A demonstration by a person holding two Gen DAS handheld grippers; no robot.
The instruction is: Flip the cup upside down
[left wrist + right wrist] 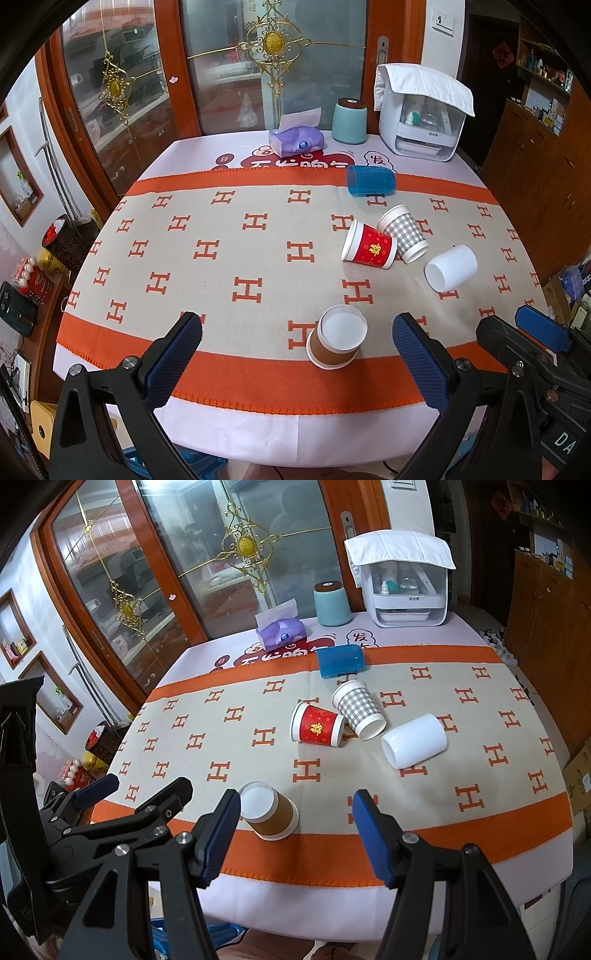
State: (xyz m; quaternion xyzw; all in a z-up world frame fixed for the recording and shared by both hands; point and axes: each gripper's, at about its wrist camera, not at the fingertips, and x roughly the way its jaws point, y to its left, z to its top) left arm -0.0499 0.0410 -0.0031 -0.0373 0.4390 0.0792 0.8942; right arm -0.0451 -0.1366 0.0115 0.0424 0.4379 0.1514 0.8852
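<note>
1. Left gripper [297, 345]: jaws wide apart, nothing held. Right gripper [295, 821]: same, wide & empty.
2. Brown paper cup w/ white rim [335, 338] sits on the near orange band of the H-pattern cloth [229, 251], already base-up by the look of it, between the left jaws' line.
3. Other cups lie on their sides: red paper cup [369, 247], grey-check paper cup [403, 233], white smooth cup [451, 267], blue translucent cup [370, 181].
4. Paper ones prob. light, thin-walled, crush easily; grip mid-wall, gently.
5. Both grippers hover low at the near table edge, pointing fwd.
</note>
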